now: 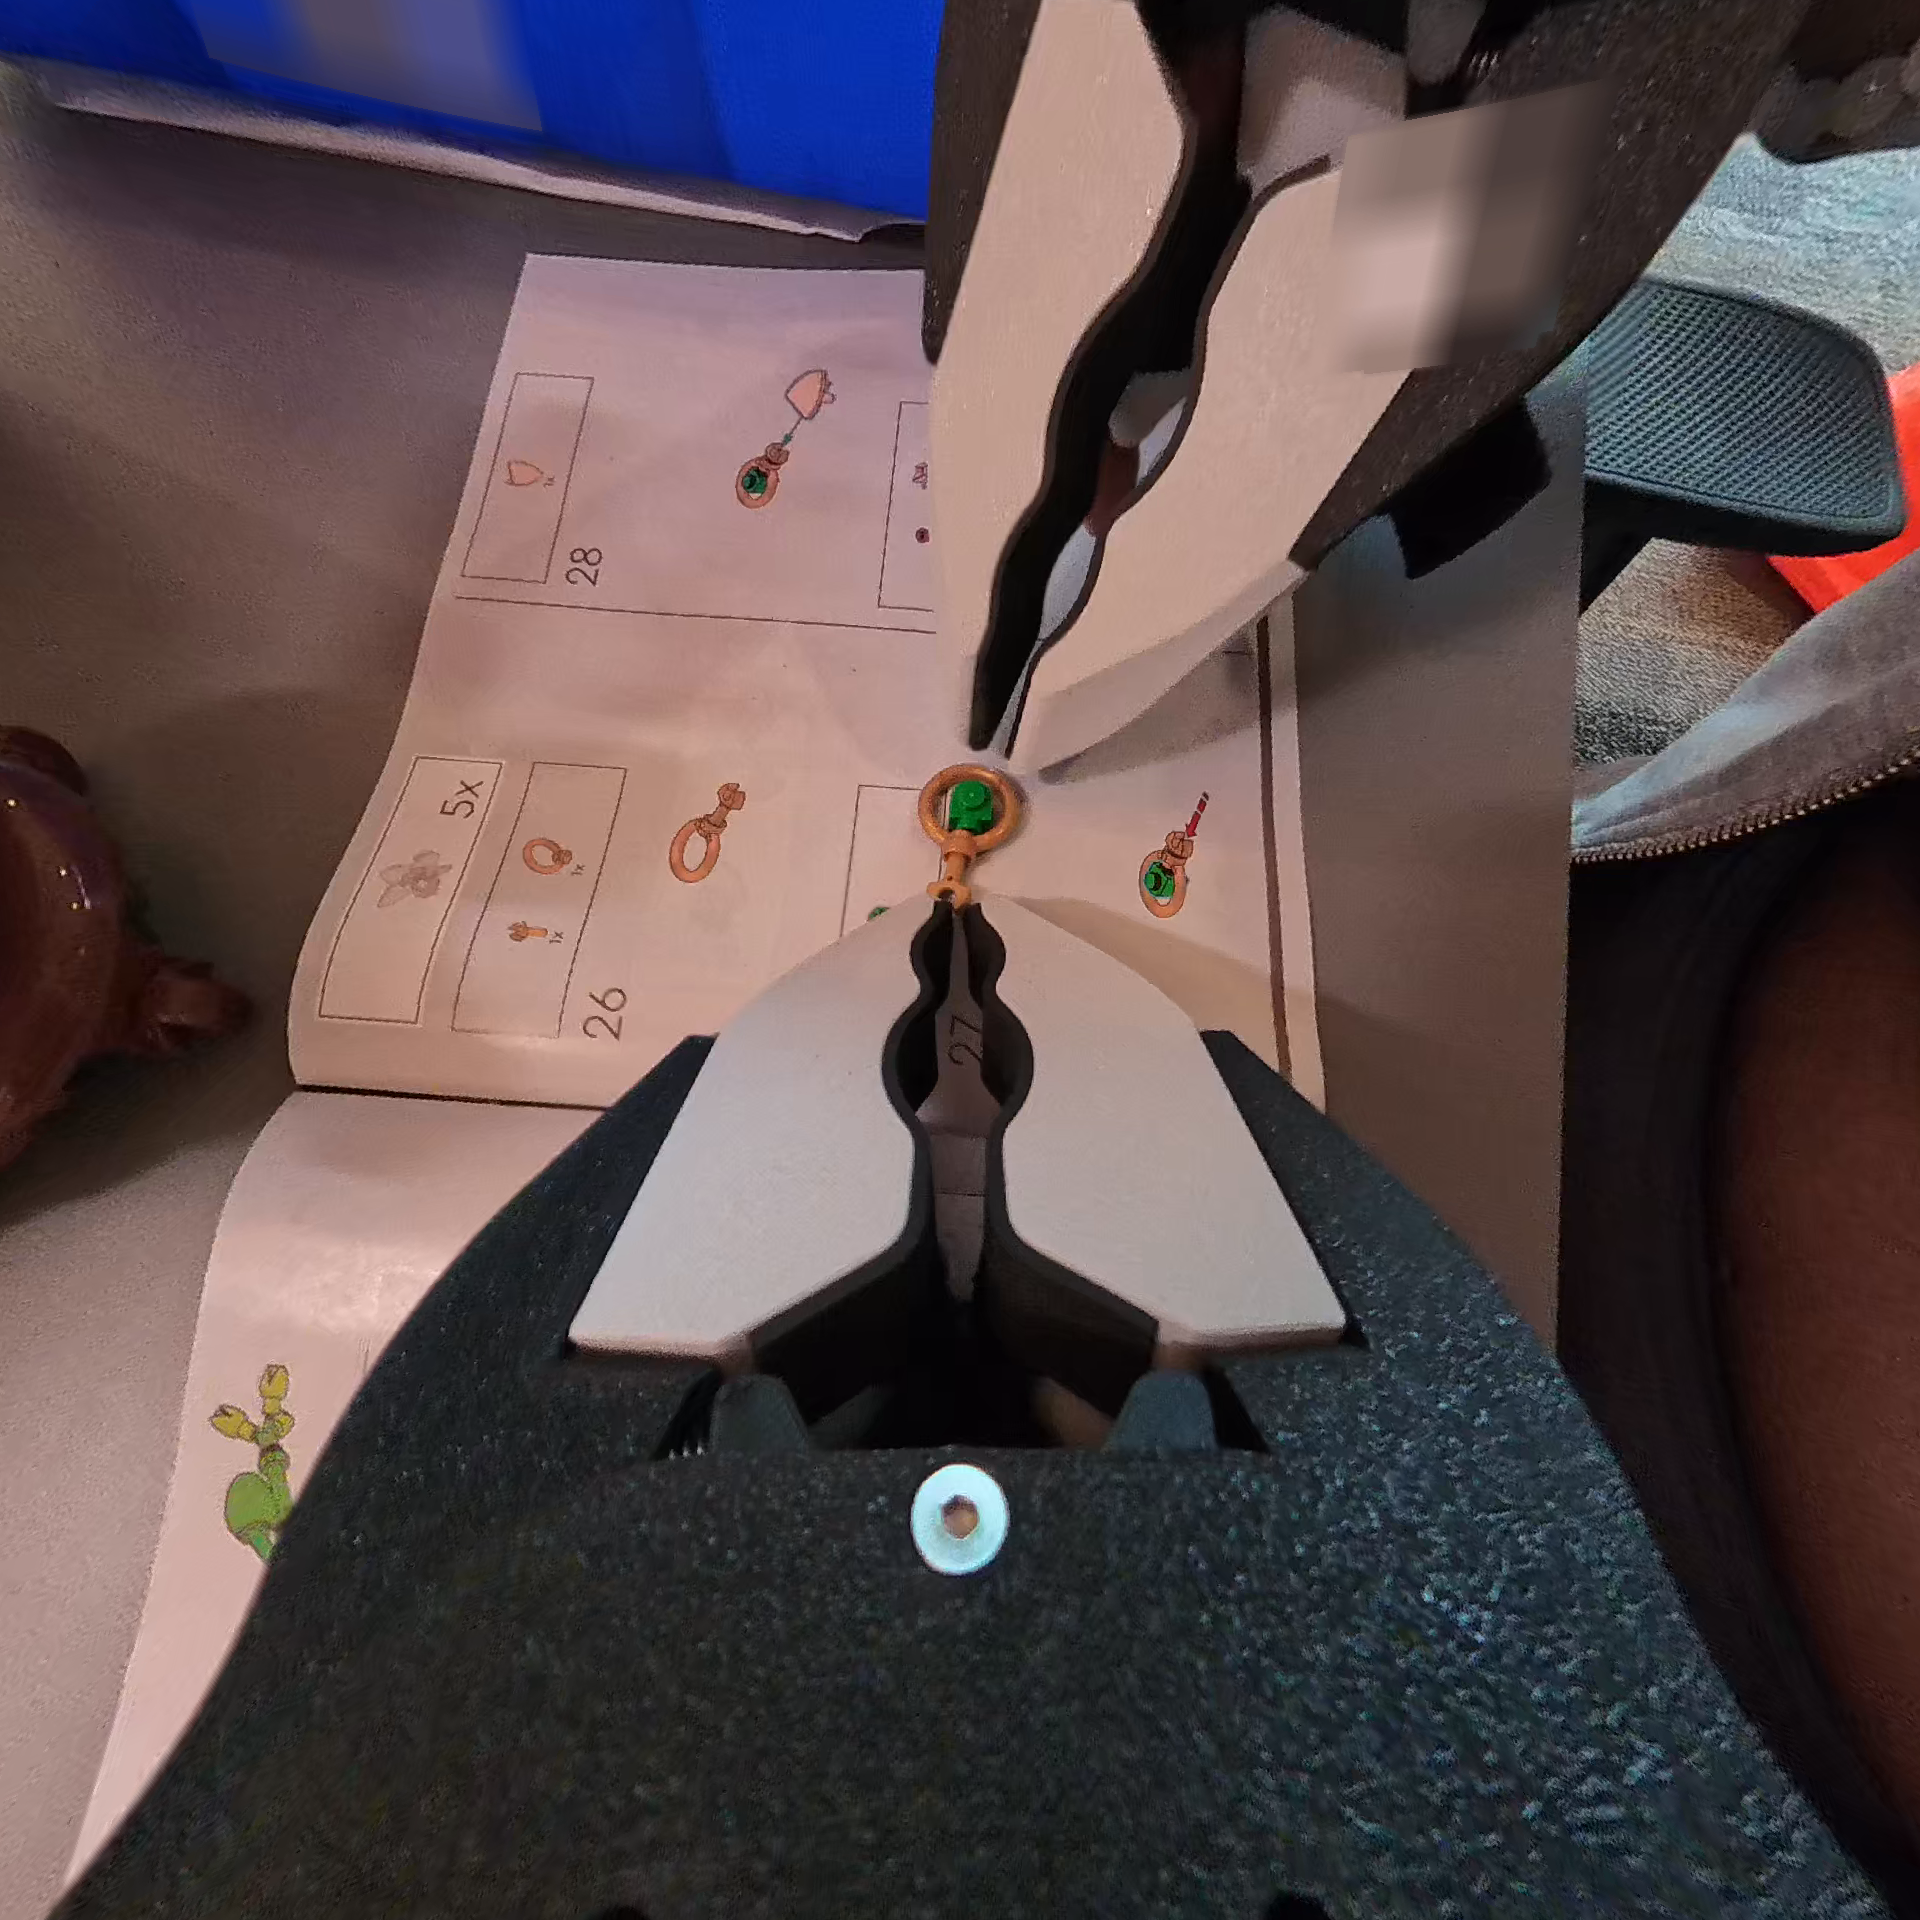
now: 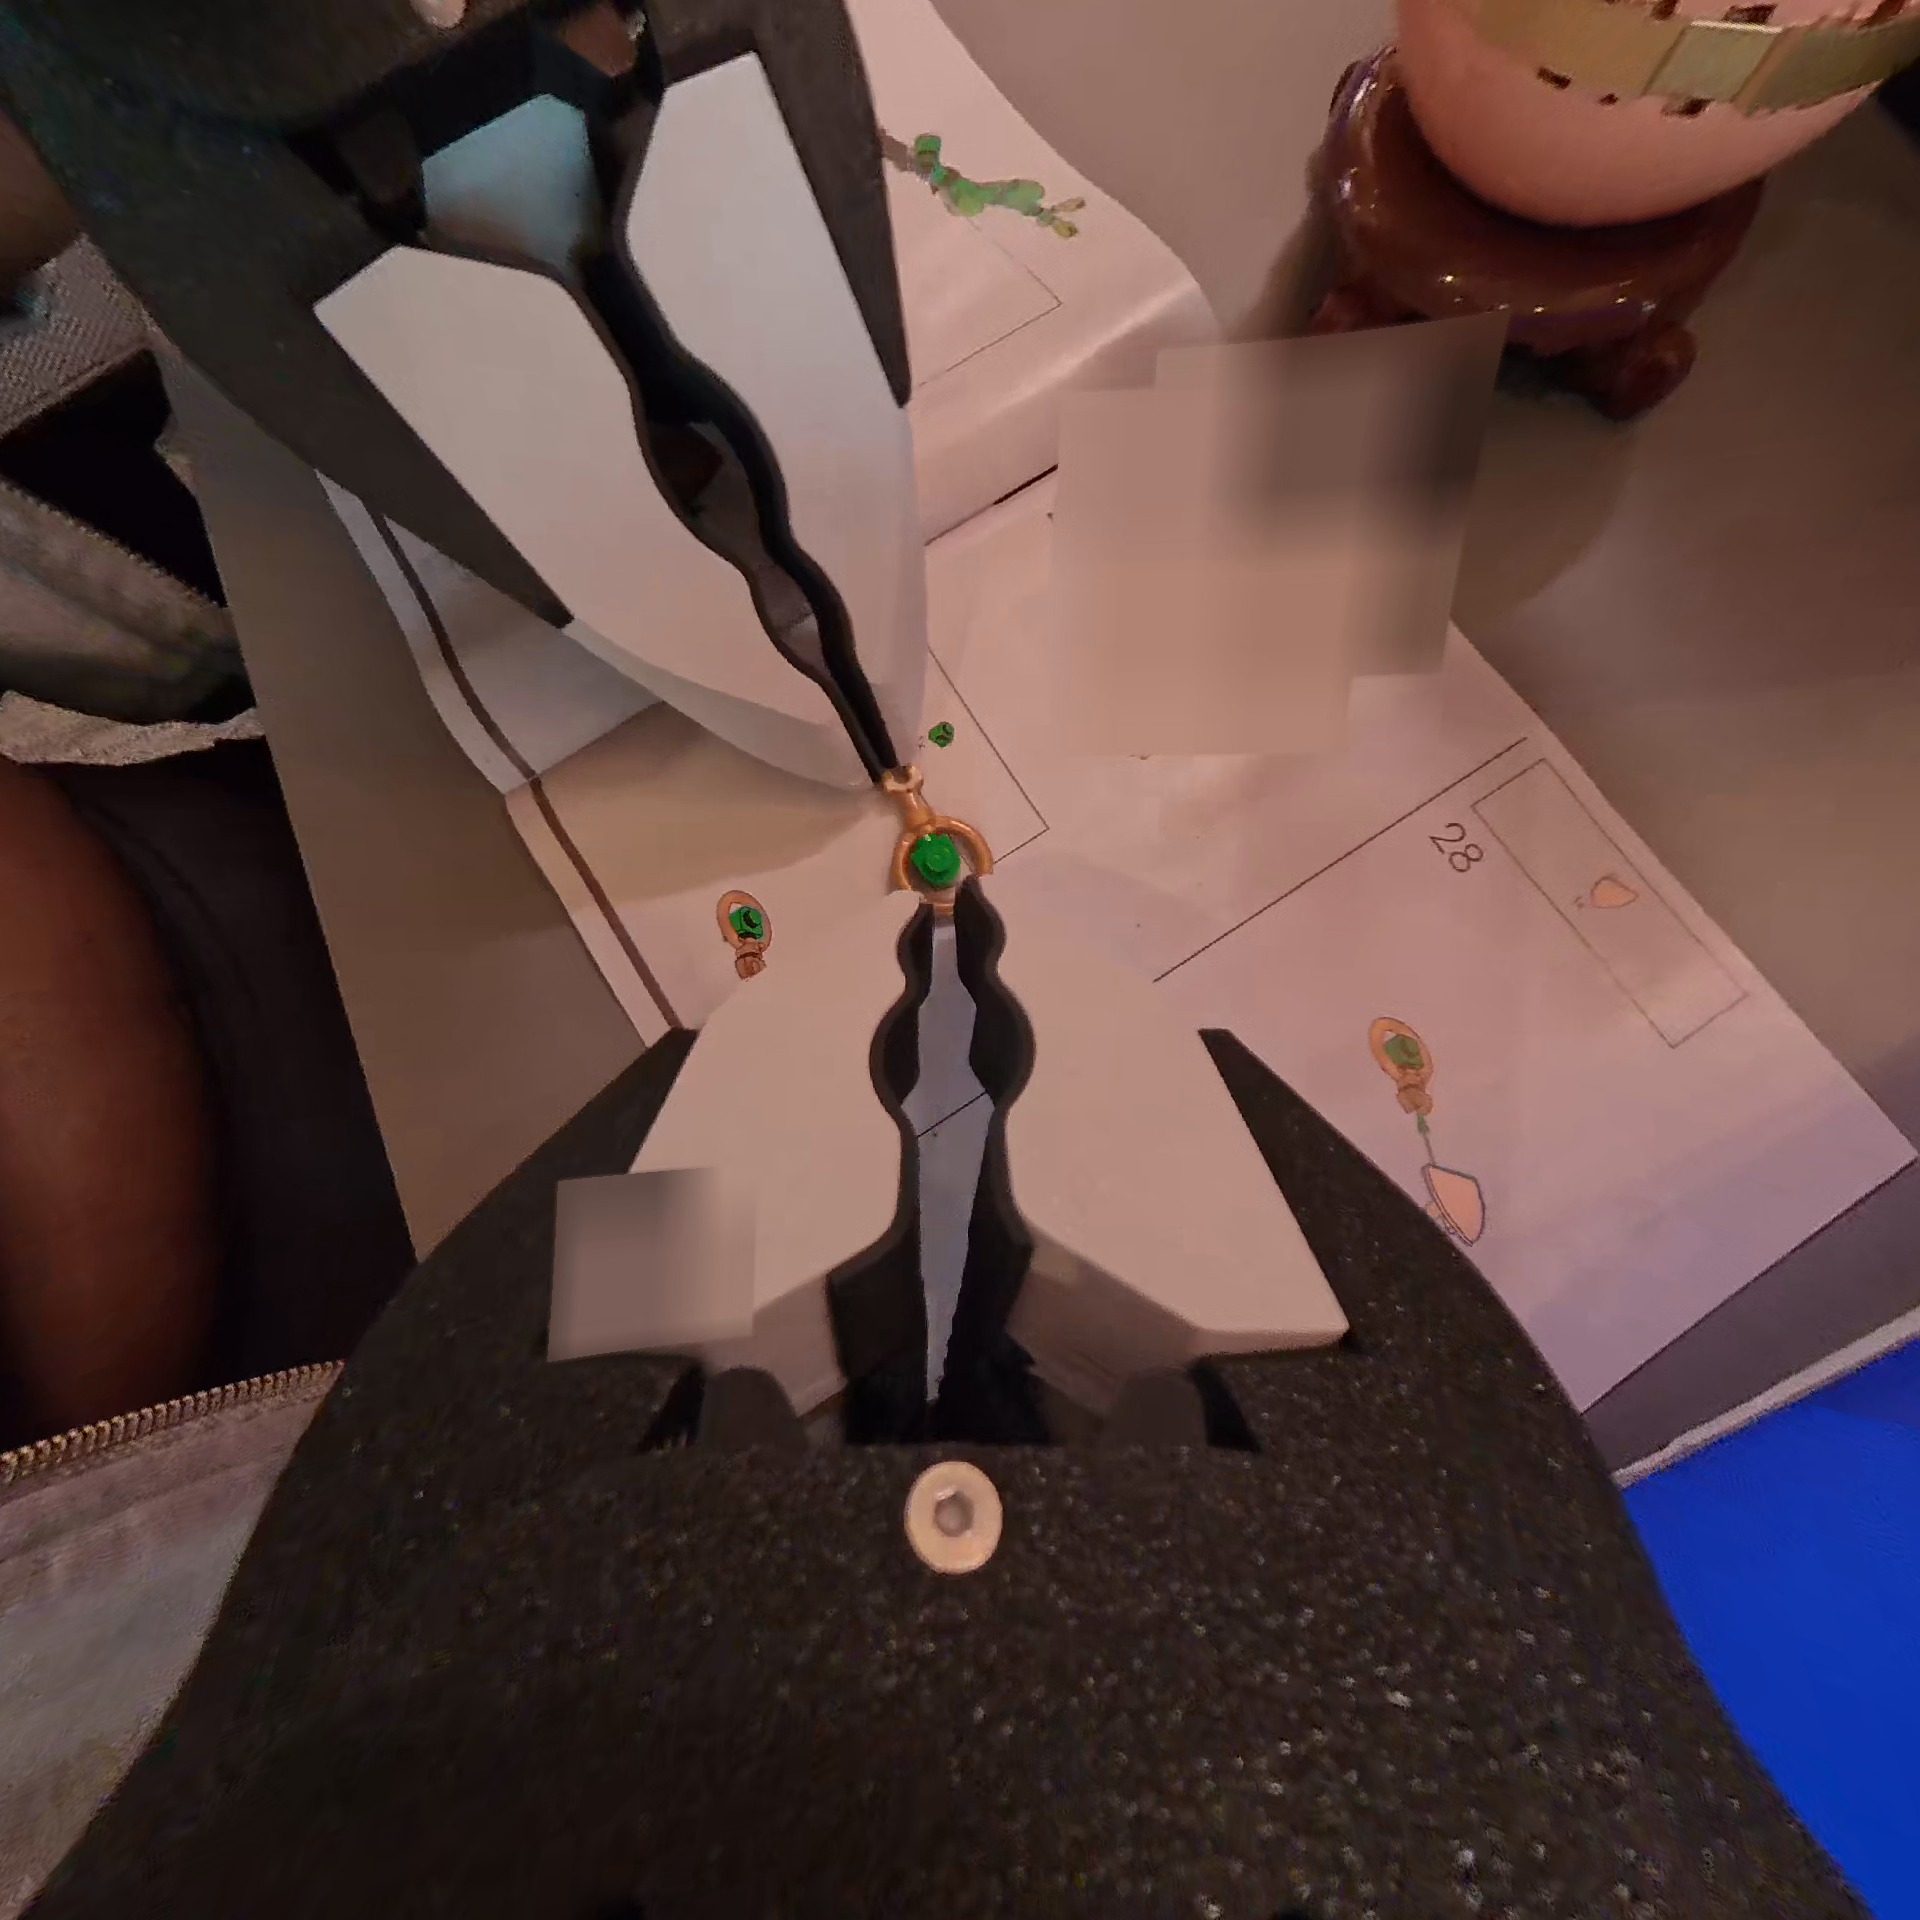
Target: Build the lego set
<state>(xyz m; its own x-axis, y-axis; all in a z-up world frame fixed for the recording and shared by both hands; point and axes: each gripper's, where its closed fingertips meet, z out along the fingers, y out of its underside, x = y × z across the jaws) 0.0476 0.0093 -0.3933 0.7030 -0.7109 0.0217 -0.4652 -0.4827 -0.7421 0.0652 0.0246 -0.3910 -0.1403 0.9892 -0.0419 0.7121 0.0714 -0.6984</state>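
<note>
Left tool (image 1: 956,906) clenched on the stem end of the gold ring piece (image 1: 966,826), tips pinching just the small cross-bar at its tail. Right tool (image 2: 948,902) looks pinched on the ring's rim at the opposite side; in the left view its tips sit at the rim, so I'd call that grip marginal. A green stud (image 2: 932,862) sits inside the ring. The assembly hangs in the air between both tools, above the open instruction booklet (image 1: 665,686) on the grey desk (image 1: 208,468).

Handling: tiny, near weightless, rigid glossy plastic, slippery, so it'll likely twist or pop out. Hold stem and rim, not the stud.

Tools: smooth pale wavy-edged fingers, grainy black bodies. A brown glossy stand (image 2: 1507,260) is well apart.
</note>
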